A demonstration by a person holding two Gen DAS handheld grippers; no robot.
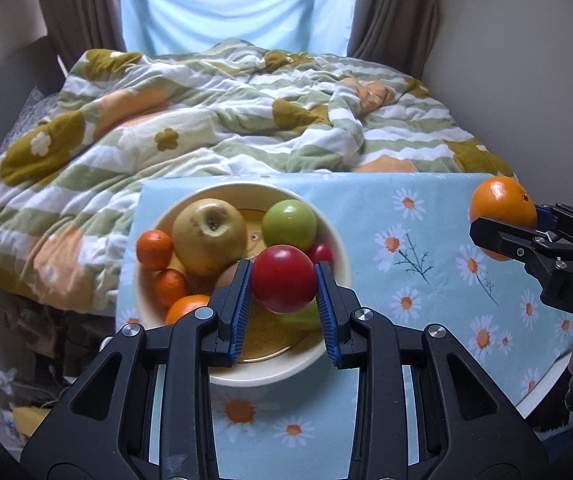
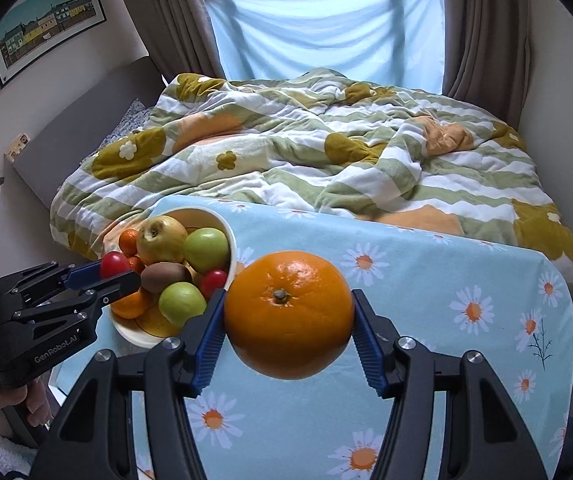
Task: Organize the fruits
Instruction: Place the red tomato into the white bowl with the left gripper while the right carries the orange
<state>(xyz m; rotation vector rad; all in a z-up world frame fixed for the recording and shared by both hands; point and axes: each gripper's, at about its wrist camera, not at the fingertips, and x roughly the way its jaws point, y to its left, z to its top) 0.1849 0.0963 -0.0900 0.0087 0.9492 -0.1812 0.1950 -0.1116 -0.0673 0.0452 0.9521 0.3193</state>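
Observation:
My left gripper (image 1: 283,280) is shut on a red plum-like fruit (image 1: 283,278) and holds it over the white bowl (image 1: 340,240). It also shows in the right wrist view (image 2: 114,270). The bowl holds a yellow apple (image 1: 209,235), green apples (image 1: 289,224), small tangerines (image 1: 154,249), a kiwi (image 2: 165,277) and a red fruit (image 2: 213,281). My right gripper (image 2: 288,314) is shut on a large orange (image 2: 288,312) above the daisy tablecloth (image 2: 426,280), to the right of the bowl. The orange also shows in the left wrist view (image 1: 500,208).
The table with the blue daisy cloth (image 1: 426,240) stands against a bed with a rumpled green, white and orange duvet (image 1: 226,120). Curtains and a window are behind. A framed picture (image 2: 46,20) hangs on the left wall.

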